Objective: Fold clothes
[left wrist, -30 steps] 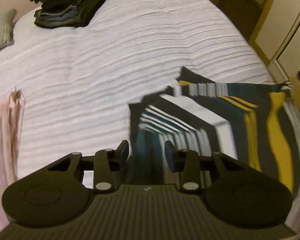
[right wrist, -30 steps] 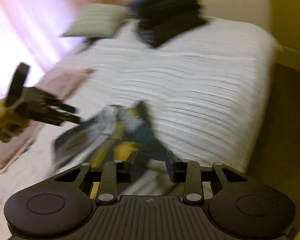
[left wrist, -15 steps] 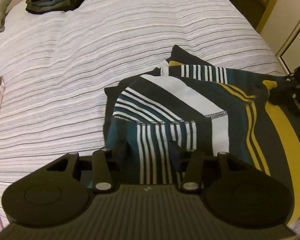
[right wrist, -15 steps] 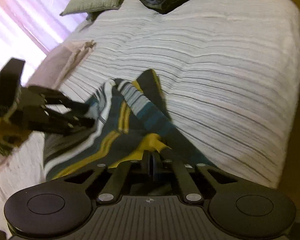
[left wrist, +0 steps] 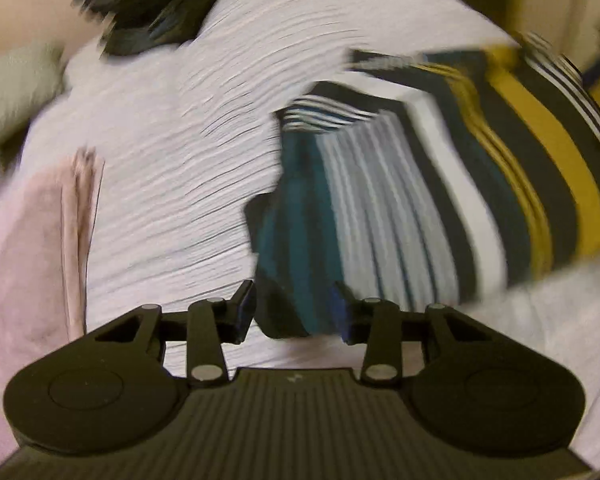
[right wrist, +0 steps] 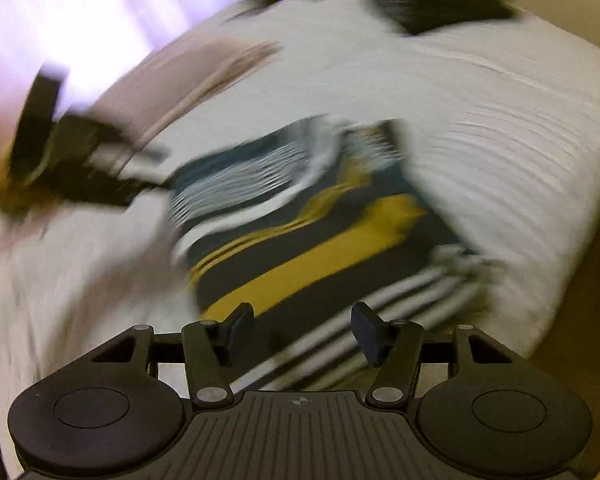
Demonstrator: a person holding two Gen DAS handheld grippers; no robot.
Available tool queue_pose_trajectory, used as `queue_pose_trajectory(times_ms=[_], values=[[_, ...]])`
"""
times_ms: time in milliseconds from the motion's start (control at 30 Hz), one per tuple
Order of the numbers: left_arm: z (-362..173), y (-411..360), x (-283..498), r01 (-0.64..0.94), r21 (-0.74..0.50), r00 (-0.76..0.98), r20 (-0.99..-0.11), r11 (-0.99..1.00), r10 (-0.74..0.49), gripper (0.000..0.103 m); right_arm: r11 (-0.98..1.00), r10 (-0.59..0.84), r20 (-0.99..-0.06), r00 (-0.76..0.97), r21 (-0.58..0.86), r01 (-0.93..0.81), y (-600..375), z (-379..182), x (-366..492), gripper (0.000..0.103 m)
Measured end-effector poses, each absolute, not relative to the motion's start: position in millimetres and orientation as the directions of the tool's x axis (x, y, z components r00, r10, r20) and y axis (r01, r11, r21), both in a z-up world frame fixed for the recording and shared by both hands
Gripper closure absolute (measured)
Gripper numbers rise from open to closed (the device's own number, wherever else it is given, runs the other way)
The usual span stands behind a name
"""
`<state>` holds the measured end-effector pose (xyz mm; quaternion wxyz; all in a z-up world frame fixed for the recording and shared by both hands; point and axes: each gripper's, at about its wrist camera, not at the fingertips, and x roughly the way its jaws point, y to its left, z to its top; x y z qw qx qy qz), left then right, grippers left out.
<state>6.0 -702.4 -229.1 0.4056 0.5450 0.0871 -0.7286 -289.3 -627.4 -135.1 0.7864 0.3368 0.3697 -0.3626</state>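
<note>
Striped in teal, white, black and yellow, one shirt (left wrist: 440, 184) lies partly folded on the white bedspread (left wrist: 204, 128), near the bed's edge. Both frames are blurred. Left gripper (left wrist: 294, 314) is spread wide, a dark corner of the shirt between its fingers. Right gripper (right wrist: 302, 330) is also spread, empty, above the shirt. One dark clothes pile (left wrist: 156, 8), one pillow (left wrist: 16, 88) and pink cloth (left wrist: 32, 248) lie around.

A striped garment (left wrist: 440, 208) in teal, black, white and mustard lies partly folded and rumpled on the white bed (left wrist: 204, 128), its stripes blurred in both views.
</note>
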Motion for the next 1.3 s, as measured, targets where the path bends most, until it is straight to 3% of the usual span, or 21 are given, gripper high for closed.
queue_pose_trajectory(times_ms=[133,167,200,233,300,367,500,633,767,800,867,900,1000,1200,1300], values=[[-242.9,-656.5,-7.7,0.476,0.434,-0.13,-0.826,-0.765,-0.549,0.062,0.734,-0.295,-0.879,0.375,0.043,0.678,-591.1,-163.9,-225.9,0.045],[-249.8,-649.9,-11.1,0.432,0.456,-0.134,-0.821,-0.778,-0.556,0.061,0.772,-0.305,-0.89,0.338,-0.023,0.635,-582.3,-174.3,-212.2,0.041],[-257.0,-643.6,-14.5,0.389,0.479,-0.137,-0.815,-0.787,-0.564,0.058,0.805,-0.318,-0.899,0.301,-0.088,0.587,-573.6,-184.7,-198.4,0.026],[-265.6,-638.7,-17.1,0.349,0.507,-0.135,-0.805,-0.788,-0.578,0.057,0.82,-0.337,-0.902,0.271,-0.14,0.555,-568.8,-195.1,-190.4,0.021],[-279.4,-628.6,-22.6,0.28,0.56,-0.133,-0.782,-0.779,-0.609,0.054,0.834,-0.406,-0.891,0.201,-0.272,0.48,-559.8,-213.8,-178.8,0.021],[-290.3,-622.4,-26.8,0.226,0.606,-0.129,-0.757,-0.763,-0.64,0.051,0.831,-0.456,-0.875,0.164,-0.353,0.43,-554.8,-223.8,-182.7,0.036],[-307.3,-618.5,-30.3,0.12,0.676,-0.12,-0.717,-0.727,-0.686,0.048,0.843,-0.438,-0.881,0.18,-0.333,0.422,-562.2,-206.5,-198.4,0.064],[-315.0,-622.9,-38.8,0.014,0.744,-0.119,-0.662,-0.668,-0.74,0.048,0.846,-0.445,-0.871,0.208,-0.333,0.417,-572.3,-161.8,-223.5,0.067],[-316.9,-631.8,-49.5,0.014,0.738,-0.113,-0.669,-0.674,-0.735,0.051,0.852,-0.448,-0.869,0.208,-0.345,0.394,-573.1,-152.8,-238.0,0.067],[-317.8,-634.5,-51.8,0.02,0.724,-0.107,-0.684,-0.689,-0.722,0.064,0.854,-0.447,-0.87,0.208,-0.346,0.388,-572.7,-152.6,-240.9,0.067],[-316.0,-640.9,-54.3,0.059,0.68,-0.089,-0.726,-0.731,-0.682,0.073,0.86,-0.435,-0.878,0.199,-0.34,0.38,-567.9,-160.7,-238.5,0.066],[-311.3,-644.0,-53.8,0.088,0.666,-0.084,-0.736,-0.741,-0.672,0.076,0.849,-0.453,-0.872,0.188,-0.357,0.389,-564.4,-163.5,-234.2,0.061],[-294.7,-654.3,-52.1,0.167,0.622,-0.077,-0.765,-0.765,-0.639,0.078,0.816,-0.505,-0.848,0.16,-0.408,0.41,-553.2,-172.6,-220.0,0.026],[-260.7,-680.5,-52.7,0.242,0.511,-0.086,-0.836,-0.825,-0.542,0.079,0.802,-0.556,-0.826,0.096,-0.503,0.321,-545.2,-212.2,-204.1,0.028],[-247.2,-677.6,-55.6,0.269,0.473,-0.091,-0.854,-0.839,-0.512,0.078,0.82,-0.522,-0.845,0.12,-0.458,0.343,-559.1,-197.0,-231.7,0.052]])
